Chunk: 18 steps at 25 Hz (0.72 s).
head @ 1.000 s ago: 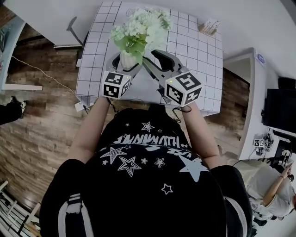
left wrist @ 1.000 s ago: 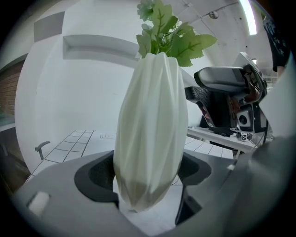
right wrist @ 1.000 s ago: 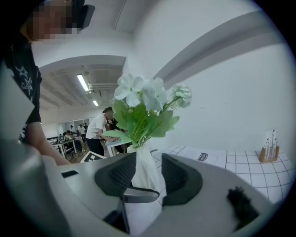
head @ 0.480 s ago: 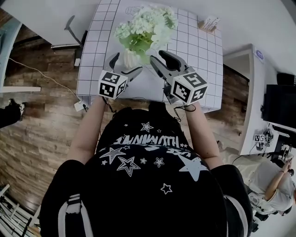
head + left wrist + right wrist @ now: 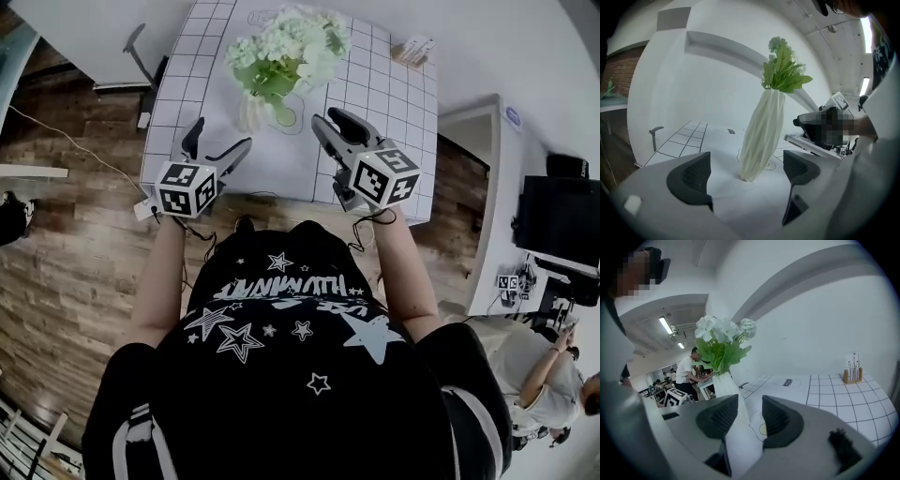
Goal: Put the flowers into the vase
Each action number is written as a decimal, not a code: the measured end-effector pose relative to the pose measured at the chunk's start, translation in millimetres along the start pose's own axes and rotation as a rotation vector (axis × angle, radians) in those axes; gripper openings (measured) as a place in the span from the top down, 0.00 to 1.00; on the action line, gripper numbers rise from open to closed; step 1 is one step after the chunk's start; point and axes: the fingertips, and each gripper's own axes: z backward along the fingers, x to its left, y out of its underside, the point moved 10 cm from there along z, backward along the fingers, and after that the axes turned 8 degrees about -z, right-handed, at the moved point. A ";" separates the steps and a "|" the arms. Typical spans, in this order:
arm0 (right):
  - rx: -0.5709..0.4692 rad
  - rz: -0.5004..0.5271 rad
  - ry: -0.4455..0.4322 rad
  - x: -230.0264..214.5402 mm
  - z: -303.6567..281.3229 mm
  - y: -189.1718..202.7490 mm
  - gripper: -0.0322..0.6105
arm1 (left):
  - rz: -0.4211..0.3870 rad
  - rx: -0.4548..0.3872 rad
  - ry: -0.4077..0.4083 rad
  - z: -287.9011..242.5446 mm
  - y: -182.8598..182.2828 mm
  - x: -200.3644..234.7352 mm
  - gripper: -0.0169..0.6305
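A ribbed white vase [image 5: 251, 111] stands on the gridded white table [image 5: 375, 94] with white flowers [image 5: 281, 52] and green leaves in it. My left gripper [image 5: 221, 136] is just below and left of the vase, apart from it. In the left gripper view its jaws [image 5: 747, 171] stand wide open and empty, with the vase [image 5: 761, 136] and the flowers [image 5: 783, 70] straight ahead. My right gripper [image 5: 330, 117] is to the vase's right, clear of it. In the right gripper view its jaws [image 5: 750, 416] leave a narrow gap with nothing gripped, and the vase [image 5: 725, 385] and flowers [image 5: 722, 341] show beyond.
A small wooden card holder [image 5: 417, 49] stands at the table's far right corner and shows too in the right gripper view [image 5: 852, 369]. A drawn circle with a yellow-green spot [image 5: 762, 427] lies by the vase. The table's near edge runs just under both grippers. Another person [image 5: 553, 375] sits at lower right.
Both grippers have drawn back from the vase toward the person. The left one let go of the vase, opened wide and moved left. The vase stays standing with the flowers in it.
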 end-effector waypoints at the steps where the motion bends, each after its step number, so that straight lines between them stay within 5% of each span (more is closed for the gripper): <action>1: -0.005 0.001 -0.009 -1.8 0.0 -2.6 0.69 | 0.005 -0.005 -0.008 7.4 -1.4 -3.4 0.21; 13: -0.041 -0.038 -0.133 -16.4 75.2 10.8 0.69 | -0.003 -0.078 -0.137 58.3 -19.9 -96.7 0.31; 16: -0.053 -0.048 -0.147 -20.2 102.7 20.9 0.74 | -0.022 -0.116 -0.199 71.2 -20.3 -123.2 0.47; 18: -0.067 -0.044 -0.166 -20.2 123.4 27.8 0.86 | -0.012 -0.137 -0.232 80.9 -17.1 -141.1 0.58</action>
